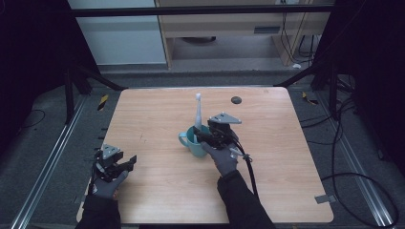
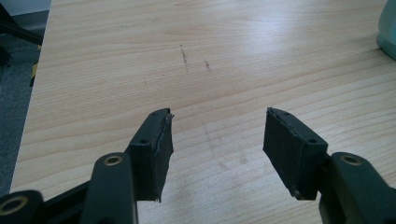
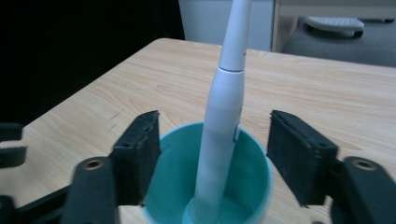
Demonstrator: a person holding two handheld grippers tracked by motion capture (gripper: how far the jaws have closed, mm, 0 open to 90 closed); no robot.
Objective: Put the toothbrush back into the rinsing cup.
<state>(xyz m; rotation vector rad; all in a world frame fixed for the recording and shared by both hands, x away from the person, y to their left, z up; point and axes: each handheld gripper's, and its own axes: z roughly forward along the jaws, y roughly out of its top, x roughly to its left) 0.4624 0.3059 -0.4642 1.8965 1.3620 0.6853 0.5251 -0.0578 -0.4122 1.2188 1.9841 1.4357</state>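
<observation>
A teal mug (image 1: 191, 143) with a handle on its left stands near the middle of the wooden table (image 1: 157, 109). A white electric toothbrush (image 1: 197, 113) stands in it, head up, leaning slightly. My right gripper (image 1: 203, 137) hovers at the mug's near side. In the right gripper view its jaws flank the toothbrush (image 3: 224, 107) above the mug (image 3: 254, 161) with a gap on each side, so the right gripper (image 3: 212, 135) is open. My left gripper (image 1: 129, 163) rests low at the table's front left, open and empty (image 2: 217, 135). The mug's edge (image 2: 388, 28) shows far right there.
A small black round disc (image 1: 236, 99) lies on the table's far side. The right gripper's cable (image 1: 251, 174) trails back over the table's front. Dark frame bars and floor cables surround the table; a pale cabinet stands behind it.
</observation>
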